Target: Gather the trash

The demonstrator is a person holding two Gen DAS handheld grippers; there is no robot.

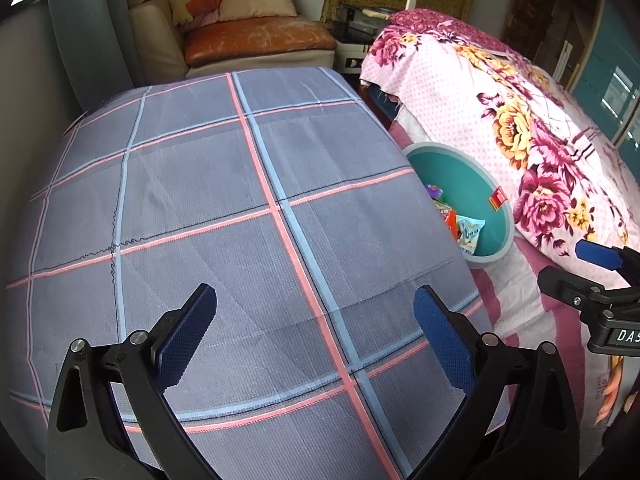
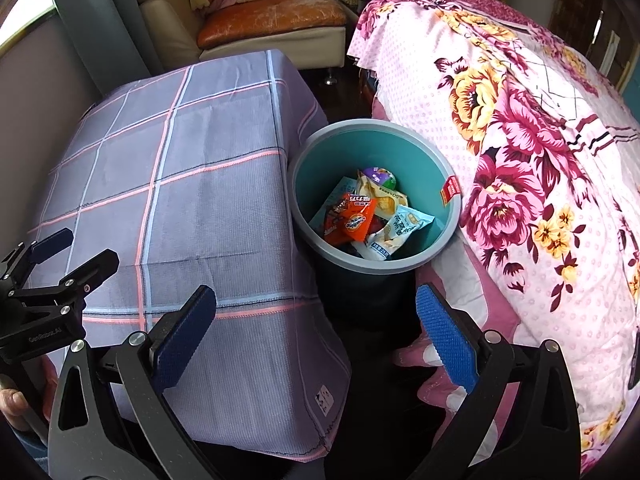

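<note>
A teal bin (image 2: 440, 160) with a grey rim stands between the checked table (image 2: 180, 184) and the bed. Several snack wrappers lie inside it, among them an orange packet (image 2: 358, 220) and a white packet (image 2: 404, 228). In the left wrist view the bin (image 1: 468, 184) shows at the table's right edge. My left gripper (image 1: 314, 326) hovers open over the bare checked cloth (image 1: 224, 208). My right gripper (image 2: 316, 326) hangs open above the near side of the bin, with nothing between its fingers. Each gripper shows in the other's view, the right gripper (image 1: 572, 264) and the left gripper (image 2: 68, 252).
A bed with a pink floral quilt (image 2: 540, 140) crowds the bin's right side. An orange and cream sofa (image 1: 256, 40) with cushions stands beyond the table. A grey curtain (image 1: 80, 40) hangs at the left. A hand (image 2: 14, 404) holds the left gripper's handle.
</note>
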